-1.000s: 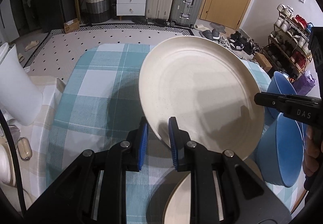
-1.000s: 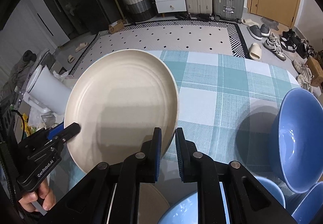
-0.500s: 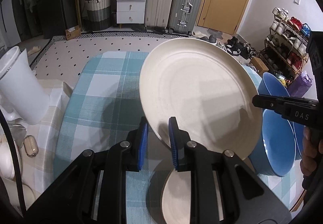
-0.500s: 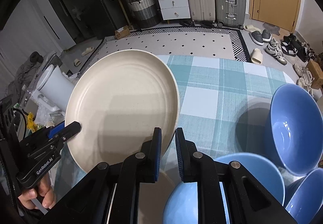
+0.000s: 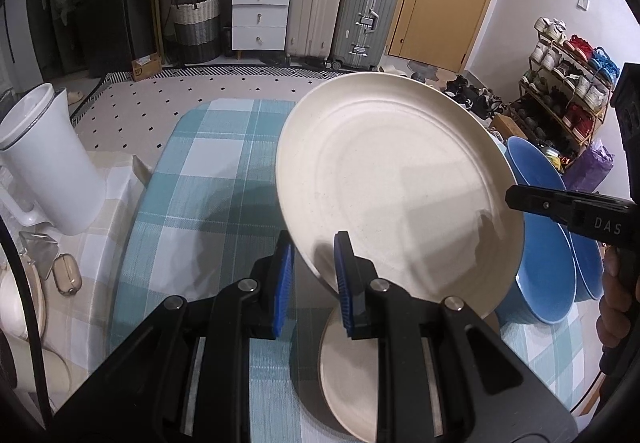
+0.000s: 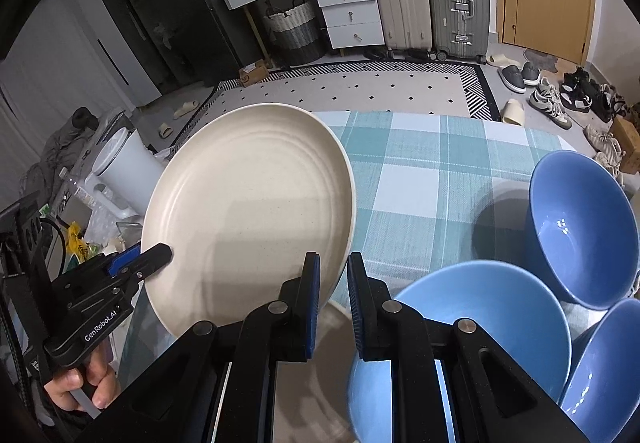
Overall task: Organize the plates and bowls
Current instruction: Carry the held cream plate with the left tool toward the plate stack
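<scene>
I hold the big plate [image 5: 396, 183] up over the table [image 5: 208, 179], tilted, my left fingers [image 5: 282, 275] on one edge and my right fingers [image 6: 314, 295] on the other. A small plate [image 5: 348, 371] lies under it. Three bowls [image 6: 580, 227] sit to its right, the jug [image 5: 48, 159] to its left.

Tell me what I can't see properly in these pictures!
- Smaller cream plate on the table: left wrist view, mostly covered by the left tongs and the big cream plate.
- Blue bowls: left wrist view, partly behind the big plate; can't count them there.
- Nearest blue bowl: right wrist view, half hidden by the right tongs.
- Shoes on the rack: too small.
</scene>
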`<state>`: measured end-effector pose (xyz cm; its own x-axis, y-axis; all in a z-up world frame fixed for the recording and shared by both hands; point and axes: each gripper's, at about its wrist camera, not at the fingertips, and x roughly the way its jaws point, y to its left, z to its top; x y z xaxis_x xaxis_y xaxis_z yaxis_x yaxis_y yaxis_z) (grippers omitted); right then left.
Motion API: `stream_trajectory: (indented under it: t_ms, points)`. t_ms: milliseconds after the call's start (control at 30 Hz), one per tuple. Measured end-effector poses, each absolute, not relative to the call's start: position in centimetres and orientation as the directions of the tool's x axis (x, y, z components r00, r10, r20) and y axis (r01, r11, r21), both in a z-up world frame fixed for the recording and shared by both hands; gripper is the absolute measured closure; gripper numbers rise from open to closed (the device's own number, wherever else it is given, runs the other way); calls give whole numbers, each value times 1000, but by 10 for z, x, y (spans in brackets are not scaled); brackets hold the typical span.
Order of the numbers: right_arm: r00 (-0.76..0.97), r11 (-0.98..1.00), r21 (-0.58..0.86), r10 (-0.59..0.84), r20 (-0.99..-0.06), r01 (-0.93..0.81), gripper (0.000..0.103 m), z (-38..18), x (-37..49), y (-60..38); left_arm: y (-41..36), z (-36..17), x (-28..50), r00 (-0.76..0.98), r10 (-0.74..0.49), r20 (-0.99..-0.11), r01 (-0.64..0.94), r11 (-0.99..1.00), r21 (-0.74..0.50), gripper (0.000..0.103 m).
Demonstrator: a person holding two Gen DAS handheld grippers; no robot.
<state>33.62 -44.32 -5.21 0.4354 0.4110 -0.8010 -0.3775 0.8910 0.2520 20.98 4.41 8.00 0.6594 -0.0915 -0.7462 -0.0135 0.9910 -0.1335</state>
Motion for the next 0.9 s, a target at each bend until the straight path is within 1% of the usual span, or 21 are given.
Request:
stream_trajectory:
  t_ms: [500, 900]
  points:
    - [429, 869, 317, 468, -773, -379, 88, -56, 298, -458, 40, 86, 177, 667, -93, -739, 2, 992, -123, 85]
    - [426, 867, 323, 473, -771, -380, 88, -67, 272, -465, 37, 81, 152, 674, -94, -732, 12, 993, -117, 85]
